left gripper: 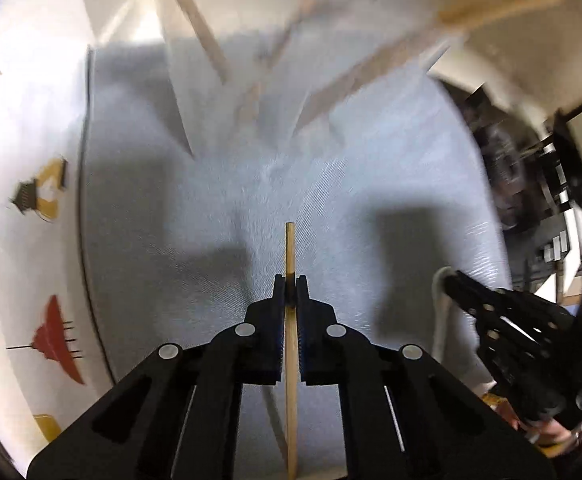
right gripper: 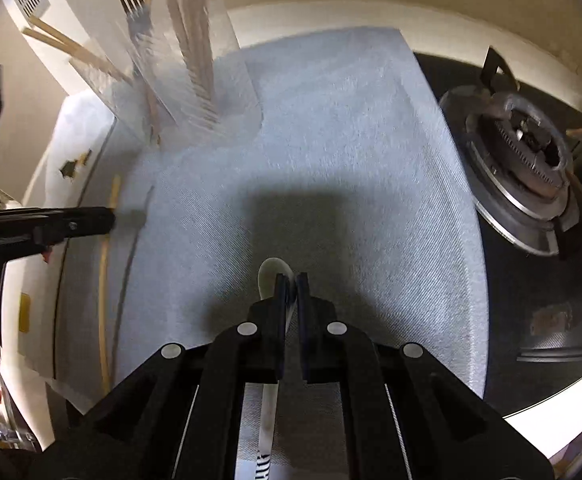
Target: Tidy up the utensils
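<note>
Item, nearest the lens: my left gripper, jaws pinched narrow on a slim pale bamboo chopstick whose long axis runs straight out along the fingers, tip forward over the grey woven cloth mat. Item: my right gripper, likewise clamped tight, on a white plastic spoon, bowl forward, handle trailing back between the jaws. Item, destination: clear perforated utensil holder holding upright chopsticks and a fork, dead ahead at the mat's far edge, lying forward-left of the right gripper; which hand is nearer I cannot tell.
</note>
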Demonstrator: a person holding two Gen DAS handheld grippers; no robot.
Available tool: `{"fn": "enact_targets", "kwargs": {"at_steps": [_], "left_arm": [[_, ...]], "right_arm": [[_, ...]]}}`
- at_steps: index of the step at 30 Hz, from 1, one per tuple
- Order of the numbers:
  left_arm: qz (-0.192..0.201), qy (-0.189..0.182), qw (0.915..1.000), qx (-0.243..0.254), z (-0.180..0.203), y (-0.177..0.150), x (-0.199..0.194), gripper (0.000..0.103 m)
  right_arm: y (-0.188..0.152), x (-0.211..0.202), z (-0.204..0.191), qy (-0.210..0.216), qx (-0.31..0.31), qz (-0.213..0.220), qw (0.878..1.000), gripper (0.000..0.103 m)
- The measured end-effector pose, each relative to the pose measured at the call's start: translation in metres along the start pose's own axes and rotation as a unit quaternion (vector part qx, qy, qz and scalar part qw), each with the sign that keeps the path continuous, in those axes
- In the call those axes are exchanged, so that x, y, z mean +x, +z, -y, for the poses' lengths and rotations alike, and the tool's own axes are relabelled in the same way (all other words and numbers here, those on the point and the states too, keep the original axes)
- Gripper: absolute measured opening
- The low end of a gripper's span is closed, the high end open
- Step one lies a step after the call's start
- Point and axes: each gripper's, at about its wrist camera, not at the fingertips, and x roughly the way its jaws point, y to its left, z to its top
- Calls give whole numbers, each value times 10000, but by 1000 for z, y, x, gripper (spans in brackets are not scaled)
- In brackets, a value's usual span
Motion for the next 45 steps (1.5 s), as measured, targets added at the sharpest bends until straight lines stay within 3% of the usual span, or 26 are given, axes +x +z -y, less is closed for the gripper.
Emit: {"fn": "enact_targets", "kwargs": {"at_steps": [10, 21, 31, 45], "left_arm": [[1025, -71, 9947, 70, -1, -19, -85, 5], [1698, 160, 9849, 305, 1, -24, -129, 5], [2038, 289, 9781, 305, 3, -19, -155, 5], [2314, 320, 9716, 368, 8, -9, -179, 5]], "right_arm": [[5, -64, -16, 186, -277, 826, 9960, 5], [11, -102, -31, 91, -494, 1405, 9888, 4], [19, -121, -44, 16, -603, 1745, 9828, 4], [35, -128, -55, 13, -834, 1827, 9796, 0]]}}
